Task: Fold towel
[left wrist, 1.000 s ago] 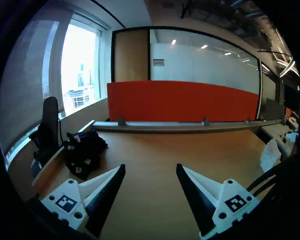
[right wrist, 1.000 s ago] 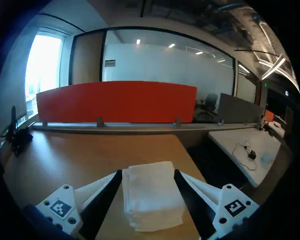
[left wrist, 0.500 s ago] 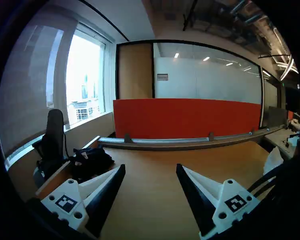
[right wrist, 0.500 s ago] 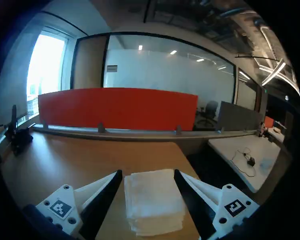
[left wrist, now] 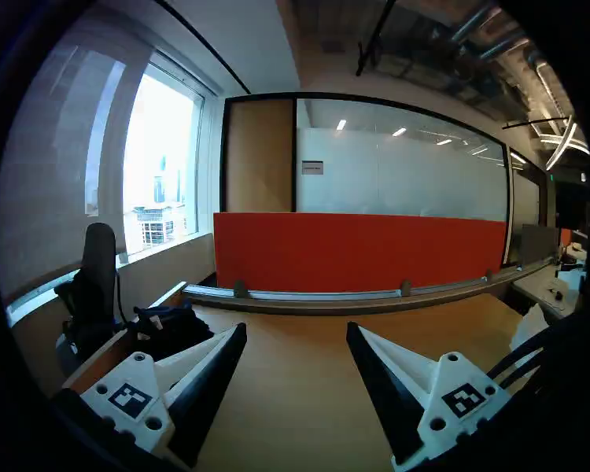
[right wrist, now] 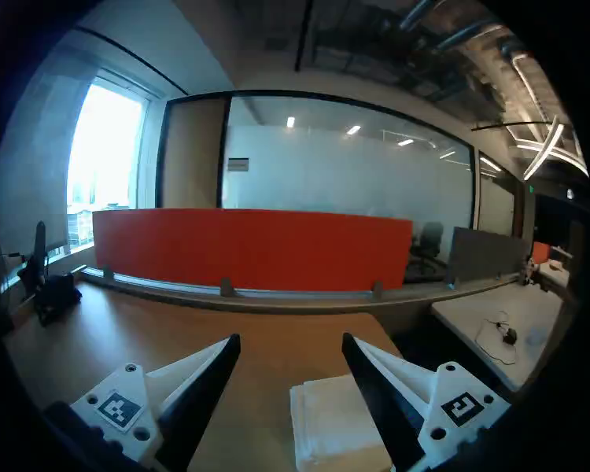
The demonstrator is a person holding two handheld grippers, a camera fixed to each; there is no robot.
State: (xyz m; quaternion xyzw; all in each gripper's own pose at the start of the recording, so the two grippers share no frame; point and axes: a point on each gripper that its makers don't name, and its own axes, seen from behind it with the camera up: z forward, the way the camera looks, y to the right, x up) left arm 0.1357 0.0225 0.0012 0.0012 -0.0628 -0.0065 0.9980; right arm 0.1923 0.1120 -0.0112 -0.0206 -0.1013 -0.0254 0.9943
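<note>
The folded white cloth towel (right wrist: 330, 421) lay just under the right gripper's (right wrist: 289, 340) spread, empty jaws, long axis pointing forward; the left gripper (left wrist: 295, 326) gaped empty too.

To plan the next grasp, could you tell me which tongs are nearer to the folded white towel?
Right. The folded towel lies just beneath the open right tongs, partly between them; the left tongs face bare desk near a black bag.

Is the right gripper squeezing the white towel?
No, the right gripper is open, and the folded towel lies untouched on the desk.
</note>
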